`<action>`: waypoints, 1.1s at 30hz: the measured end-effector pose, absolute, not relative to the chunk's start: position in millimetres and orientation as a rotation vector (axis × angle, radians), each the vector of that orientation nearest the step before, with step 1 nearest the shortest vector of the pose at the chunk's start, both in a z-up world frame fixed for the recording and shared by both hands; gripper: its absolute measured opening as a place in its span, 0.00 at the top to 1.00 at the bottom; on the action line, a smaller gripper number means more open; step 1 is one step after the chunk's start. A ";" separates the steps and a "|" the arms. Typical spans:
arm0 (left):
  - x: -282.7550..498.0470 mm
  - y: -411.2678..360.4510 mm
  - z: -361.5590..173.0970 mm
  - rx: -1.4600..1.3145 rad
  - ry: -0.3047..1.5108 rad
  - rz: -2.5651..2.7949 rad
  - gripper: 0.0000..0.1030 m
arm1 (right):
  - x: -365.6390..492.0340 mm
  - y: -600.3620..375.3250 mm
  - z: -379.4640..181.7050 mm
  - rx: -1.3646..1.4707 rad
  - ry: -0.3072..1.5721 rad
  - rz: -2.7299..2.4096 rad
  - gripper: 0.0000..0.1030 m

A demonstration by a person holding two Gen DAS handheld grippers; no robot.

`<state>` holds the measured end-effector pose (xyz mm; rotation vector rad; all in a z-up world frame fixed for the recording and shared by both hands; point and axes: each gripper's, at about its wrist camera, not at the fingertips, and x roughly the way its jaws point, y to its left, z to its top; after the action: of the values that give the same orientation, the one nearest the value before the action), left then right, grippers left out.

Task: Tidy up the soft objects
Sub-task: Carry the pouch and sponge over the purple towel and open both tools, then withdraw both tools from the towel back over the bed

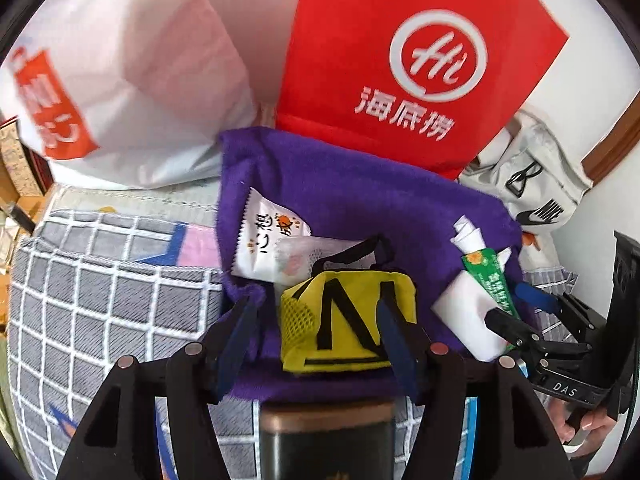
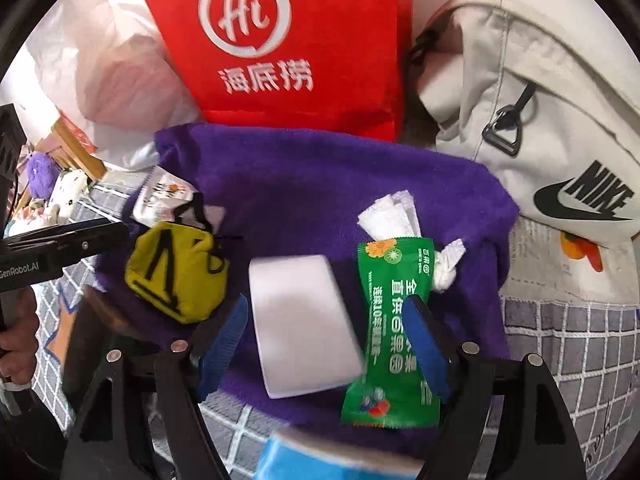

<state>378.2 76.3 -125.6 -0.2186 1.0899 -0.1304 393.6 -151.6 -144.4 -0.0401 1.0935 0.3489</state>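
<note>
On the purple towel (image 2: 304,184), my spread right gripper (image 2: 326,334) straddled the white block (image 2: 300,320) beside the green packet (image 2: 390,332); my left gripper (image 1: 316,334), also spread, flanked the yellow pouch (image 1: 348,320), and closing carelessly might have snagged towel.

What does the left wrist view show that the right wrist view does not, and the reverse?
Only the left wrist view: a white plastic bag with an orange label, and the right tool seen from the side, open around the white block and the green packet.

Only the right wrist view: purple and white plush toys at the far left, and a blue item at the bottom edge.

Both: purple towel, yellow pouch, white block, green packet, red Haidilao bag, Nike bag.
</note>
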 end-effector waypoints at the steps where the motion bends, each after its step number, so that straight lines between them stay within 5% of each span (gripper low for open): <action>1: 374.3 77.6 -121.0 -0.221 1.079 -0.126 0.41 | 383.9 -154.2 -134.8 -0.032 1.072 0.354 0.24; 8: 320.7 84.8 -88.1 -0.209 1.007 -0.111 0.41 | 312.9 -168.8 -89.9 0.061 0.955 0.423 0.26; 18: 223.3 89.0 -66.4 -0.215 0.944 -0.104 0.42 | 208.3 -170.9 -76.9 -0.001 0.950 0.443 0.47; 33: 145.1 100.0 -108.3 -0.264 0.938 -0.107 0.42 | 141.2 -179.9 -157.7 -0.015 1.020 0.451 0.54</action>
<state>145.1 100.0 -108.3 -0.2637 0.9376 -0.1072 141.2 -179.9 -157.7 -0.0147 1.0202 0.4509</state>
